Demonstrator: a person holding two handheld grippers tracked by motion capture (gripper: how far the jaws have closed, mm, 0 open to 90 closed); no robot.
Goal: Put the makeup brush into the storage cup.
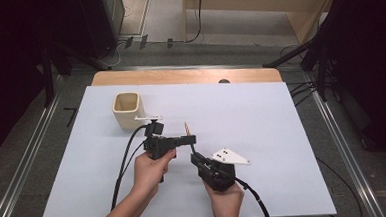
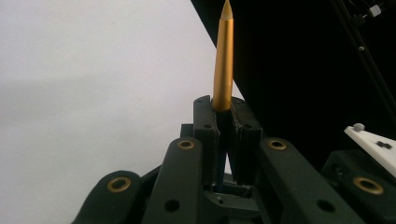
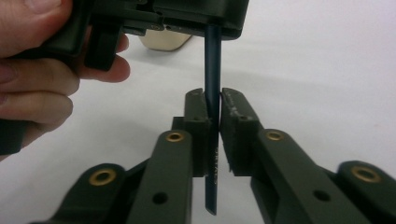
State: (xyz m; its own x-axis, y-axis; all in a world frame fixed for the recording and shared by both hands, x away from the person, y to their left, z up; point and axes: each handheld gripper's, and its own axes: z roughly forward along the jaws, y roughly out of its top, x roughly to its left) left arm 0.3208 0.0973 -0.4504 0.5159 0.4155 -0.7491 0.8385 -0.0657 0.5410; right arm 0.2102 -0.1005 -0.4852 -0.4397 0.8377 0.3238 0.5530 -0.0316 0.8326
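Left tongs [image 2: 223, 122] and right tongs [image 3: 213, 112] both clamped on pen [image 2: 223, 65], between them.

Bright, even overhead light; soft shadows, dark surroundings, close-up views slightly soft.

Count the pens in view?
1. The pen is above the white table, clamped by both the left gripper and right gripper. The cup may hide others.
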